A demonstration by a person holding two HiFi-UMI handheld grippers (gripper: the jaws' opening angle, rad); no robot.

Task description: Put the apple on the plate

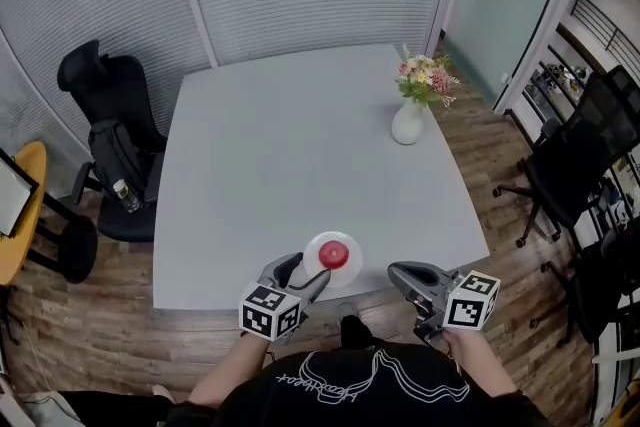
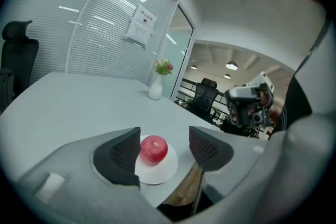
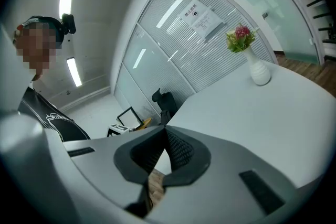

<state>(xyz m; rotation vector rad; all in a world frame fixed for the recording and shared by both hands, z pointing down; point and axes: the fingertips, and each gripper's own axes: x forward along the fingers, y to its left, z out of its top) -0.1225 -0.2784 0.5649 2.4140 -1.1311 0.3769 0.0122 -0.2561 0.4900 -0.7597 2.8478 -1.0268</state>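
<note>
A red apple [image 1: 334,254] sits on a small white plate [image 1: 318,247] near the front edge of the grey table [image 1: 300,155]. My left gripper [image 1: 302,277] hangs just in front of the plate, above the table's edge, jaws wide open with nothing held. In the left gripper view the apple [image 2: 154,149] on the plate [image 2: 163,169] shows between the black pads [image 2: 122,153], farther off and lower. My right gripper [image 1: 404,277] is off the table's front edge, to the right of the plate. Its pads [image 3: 176,148] meet at the tips with nothing between them.
A white vase with flowers [image 1: 409,120] stands at the table's far right. A black office chair [image 1: 110,115] with a bag is at the table's left. More black chairs [image 1: 580,165] stand on the wooden floor at the right. A glass wall with blinds lies behind.
</note>
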